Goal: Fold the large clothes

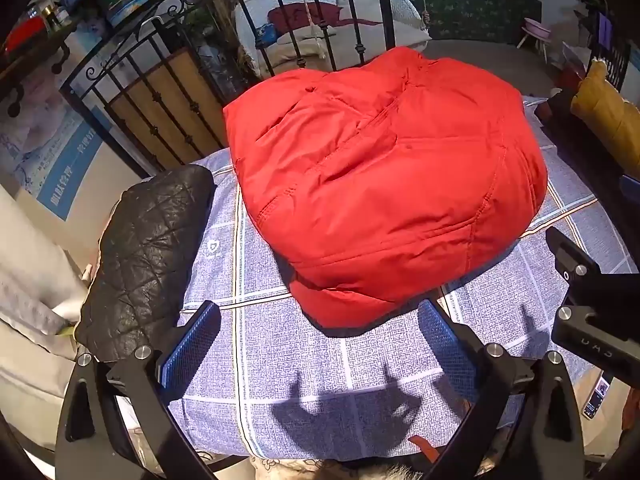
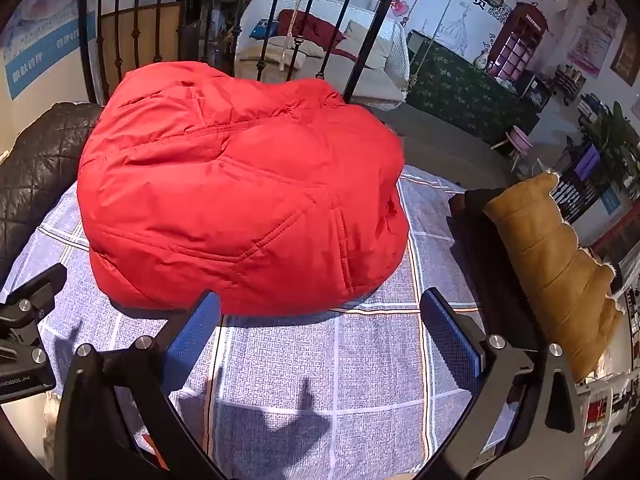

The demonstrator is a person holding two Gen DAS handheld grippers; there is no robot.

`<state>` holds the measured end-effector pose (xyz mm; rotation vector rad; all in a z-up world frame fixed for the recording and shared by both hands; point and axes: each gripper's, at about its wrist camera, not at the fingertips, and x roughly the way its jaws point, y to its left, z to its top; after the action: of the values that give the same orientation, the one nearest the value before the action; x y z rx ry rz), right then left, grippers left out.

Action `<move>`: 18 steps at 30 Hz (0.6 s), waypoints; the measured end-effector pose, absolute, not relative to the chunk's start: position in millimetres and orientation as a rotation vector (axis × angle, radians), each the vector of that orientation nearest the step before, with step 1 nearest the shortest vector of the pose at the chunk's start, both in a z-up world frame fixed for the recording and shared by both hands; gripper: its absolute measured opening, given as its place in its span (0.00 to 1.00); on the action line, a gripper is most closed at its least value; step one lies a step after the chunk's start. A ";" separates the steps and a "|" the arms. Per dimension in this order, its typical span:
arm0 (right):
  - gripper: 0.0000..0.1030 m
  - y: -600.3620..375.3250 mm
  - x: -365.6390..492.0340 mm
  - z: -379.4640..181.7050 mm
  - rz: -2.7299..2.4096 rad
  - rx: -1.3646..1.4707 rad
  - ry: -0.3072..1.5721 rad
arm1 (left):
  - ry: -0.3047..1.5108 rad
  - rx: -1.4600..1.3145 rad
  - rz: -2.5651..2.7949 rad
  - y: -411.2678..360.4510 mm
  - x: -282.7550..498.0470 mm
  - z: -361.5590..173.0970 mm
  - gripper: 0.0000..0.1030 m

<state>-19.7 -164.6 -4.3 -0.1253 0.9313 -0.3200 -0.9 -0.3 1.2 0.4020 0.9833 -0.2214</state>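
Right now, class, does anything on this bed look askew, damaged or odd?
Nothing stands out. The red jacket lies folded in a puffy bundle on the checked sheet, undamaged. Both grippers, left and right, are open and apart from it.

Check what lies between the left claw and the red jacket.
Only bare blue checked sheet separates the open left claw from the red jacket; the left wrist view shows it.

Red jacket (image 1: 384, 184), blue checked bedsheet (image 1: 320, 364)

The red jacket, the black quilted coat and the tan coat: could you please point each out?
red jacket (image 1: 380, 184): left wrist view, top panel.
black quilted coat (image 1: 152, 256): left wrist view, quilted middle.
tan coat (image 2: 556, 256): right wrist view, padded middle.
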 end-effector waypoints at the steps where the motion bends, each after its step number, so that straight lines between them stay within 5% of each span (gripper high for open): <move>1: 0.95 -164.5 -20.3 -4.0 -0.319 -0.126 0.929 | 0.979 0.401 -0.225 -0.4 -1.5 1.9 0.95; 18: 0.95 -166.1 -23.0 -6.3 -0.316 -0.110 0.943 | 1.011 0.416 -0.214 -1.2 -3.3 -3.2 0.95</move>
<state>-23.0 -166.1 -6.3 -0.1104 0.9426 -0.3155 -3.3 -1.2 -3.2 0.4157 1.0107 -0.2136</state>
